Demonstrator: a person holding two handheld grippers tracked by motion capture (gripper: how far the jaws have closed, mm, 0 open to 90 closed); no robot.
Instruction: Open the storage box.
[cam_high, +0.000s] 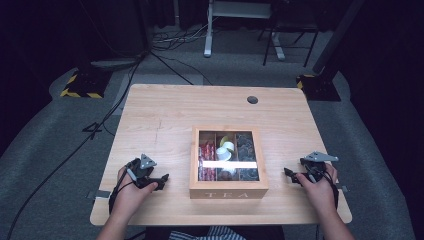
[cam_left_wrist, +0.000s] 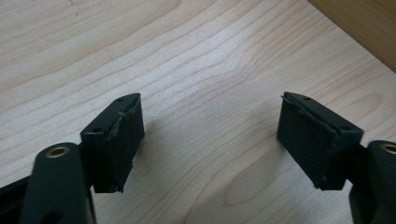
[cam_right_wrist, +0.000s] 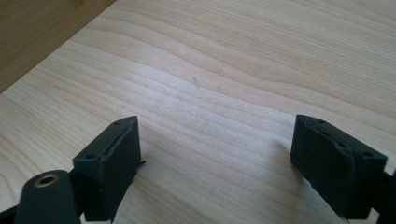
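the tea box sits between the left gripper and right gripper, both open, empty, about equally near.

left tool: jaws apart, empty, low | right tool: jaws apart, empty, low

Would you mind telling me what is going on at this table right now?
A person sits at a wooden table with a hand-held gripper in each hand. A wooden tea box with a glass lid stands between them, closed, with packets and small cups visible inside. The left hand-held gripper rests on the table to the box's left, the right hand-held gripper to its right. Both are open with nothing between the jaws, and neither touches the box.
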